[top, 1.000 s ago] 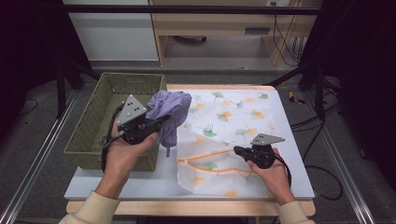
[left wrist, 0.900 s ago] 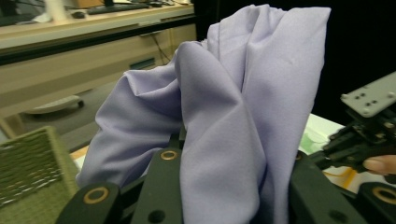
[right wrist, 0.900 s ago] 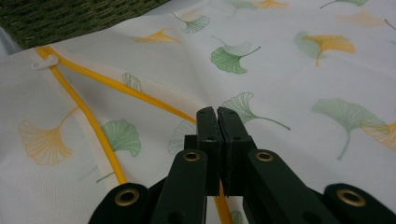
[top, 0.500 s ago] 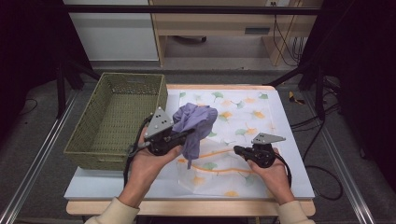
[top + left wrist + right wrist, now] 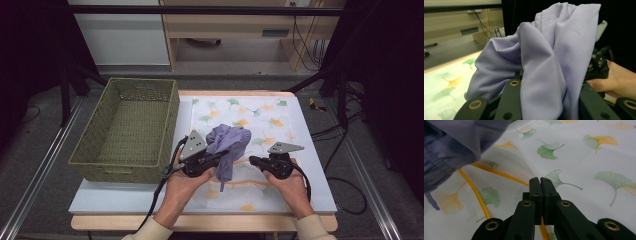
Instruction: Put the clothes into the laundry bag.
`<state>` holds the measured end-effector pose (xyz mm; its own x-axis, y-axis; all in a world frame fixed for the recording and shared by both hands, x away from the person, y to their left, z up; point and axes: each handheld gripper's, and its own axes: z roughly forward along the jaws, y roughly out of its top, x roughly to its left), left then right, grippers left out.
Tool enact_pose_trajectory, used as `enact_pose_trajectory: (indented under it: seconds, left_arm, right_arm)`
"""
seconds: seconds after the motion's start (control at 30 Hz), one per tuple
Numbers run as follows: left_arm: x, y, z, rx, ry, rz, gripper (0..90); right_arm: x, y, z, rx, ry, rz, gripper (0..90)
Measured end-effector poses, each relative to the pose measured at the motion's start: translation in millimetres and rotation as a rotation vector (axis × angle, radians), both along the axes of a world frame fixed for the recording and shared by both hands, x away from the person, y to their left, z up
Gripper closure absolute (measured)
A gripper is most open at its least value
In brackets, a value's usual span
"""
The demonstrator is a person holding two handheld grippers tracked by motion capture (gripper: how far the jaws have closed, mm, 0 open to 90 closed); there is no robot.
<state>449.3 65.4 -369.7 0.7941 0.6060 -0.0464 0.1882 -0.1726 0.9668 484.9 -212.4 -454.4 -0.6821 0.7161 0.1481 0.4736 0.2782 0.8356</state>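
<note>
Lavender garment [image 5: 227,145] — soft, light, limp; it hangs bunched from the left claw [image 5: 216,159], folds draped over and between the jaws, a tail dangling below them onto the ginkgo-print cloth [image 5: 270,120]. Left claw is clenched on the garment. Likely slippery knit; a pinch through several layers should hold better than a single edge. Right claw [image 5: 540,182] is clamped on the print cloth, pinning it just right of the hanging bundle. Wicker basket [image 5: 130,130] sits empty left of the left claw.
</note>
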Motion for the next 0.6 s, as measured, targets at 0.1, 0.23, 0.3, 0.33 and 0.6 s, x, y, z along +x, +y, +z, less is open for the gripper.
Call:
enact_pose_trajectory:
  seconds: [0.1, 0.23, 0.3, 0.33, 0.6]
  left_arm:
    - [1.7, -2.9, -8.6, -0.011, 0.014, -0.005, 72.6]
    - [2.0, -6.6, -18.4, -0.017, 0.022, -0.014, 72.5]
    - [1.9, -7.9, -22.2, -0.015, 0.026, -0.015, 72.5]
    - [1.7, -8.3, -23.6, -0.013, 0.026, -0.016, 72.5]
    - [-0.9, -13.9, -30.4, -0.023, 0.033, -0.022, 72.4]
  right_arm:
    - [1.0, -0.5, -1.1, -0.002, 0.004, -0.007, 88.7]
    - [2.9, -1.3, -1.2, 0.008, 0.008, -0.013, 88.7]
    - [5.0, -2.0, -1.9, 0.007, 0.012, -0.015, 88.7]
    - [5.2, -1.8, -1.9, 0.01, 0.016, -0.02, 88.7]
    - [8.5, -2.7, -1.3, 0.013, 0.019, -0.036, 88.7]
